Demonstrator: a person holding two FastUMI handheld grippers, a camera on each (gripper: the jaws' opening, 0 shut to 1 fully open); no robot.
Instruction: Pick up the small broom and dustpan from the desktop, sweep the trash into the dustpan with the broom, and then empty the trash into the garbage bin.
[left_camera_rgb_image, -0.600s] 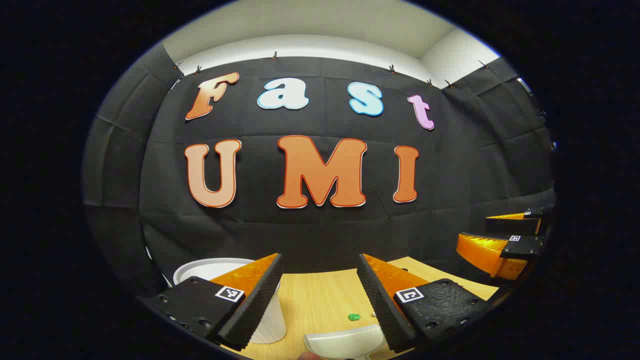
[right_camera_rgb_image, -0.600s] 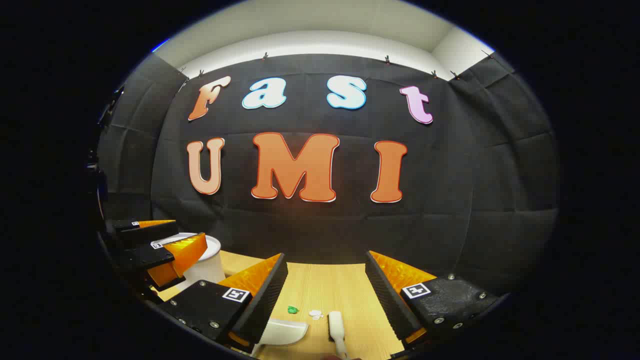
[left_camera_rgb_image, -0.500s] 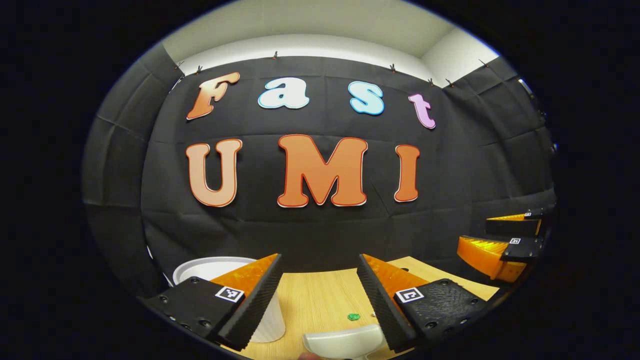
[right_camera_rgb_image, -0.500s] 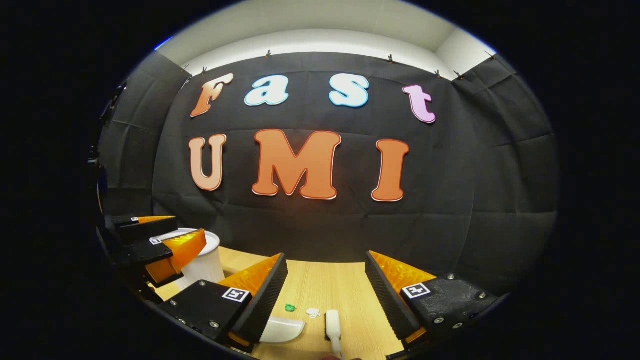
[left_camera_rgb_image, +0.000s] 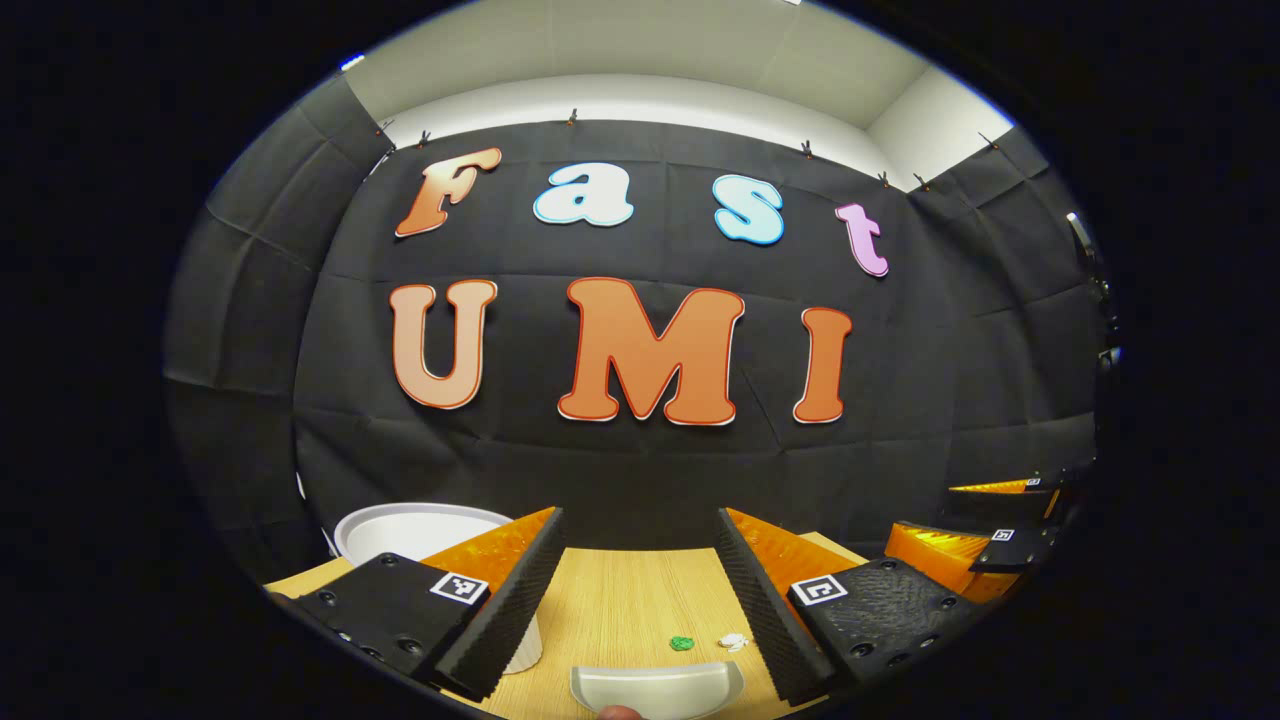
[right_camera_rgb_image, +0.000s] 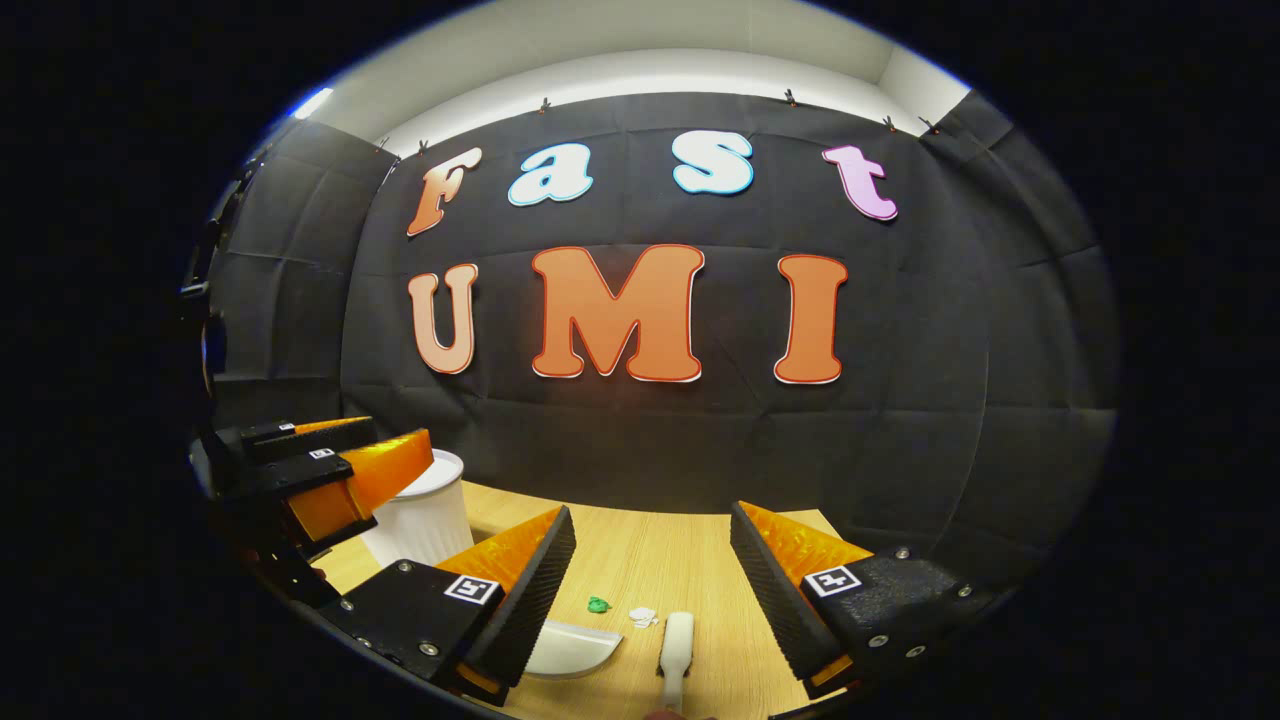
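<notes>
Descent comes first: I should lower both tools squarely over their handles before pinching. My left gripper (left_camera_rgb_image: 640, 600) has its fingers spread, the dustpan (left_camera_rgb_image: 655, 688) at bottom centre just below the gap. My right gripper (right_camera_rgb_image: 650, 600) is likewise spread, the broom (right_camera_rgb_image: 676, 645) lying low between its fingers, trash (right_camera_rgb_image: 598, 604) just left of it.

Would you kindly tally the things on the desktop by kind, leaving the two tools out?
Garbage bin: 1
Dustpan: 1
Small broom: 1
Green trash scrap: 1
White trash scrap: 1
Total: 5
</notes>
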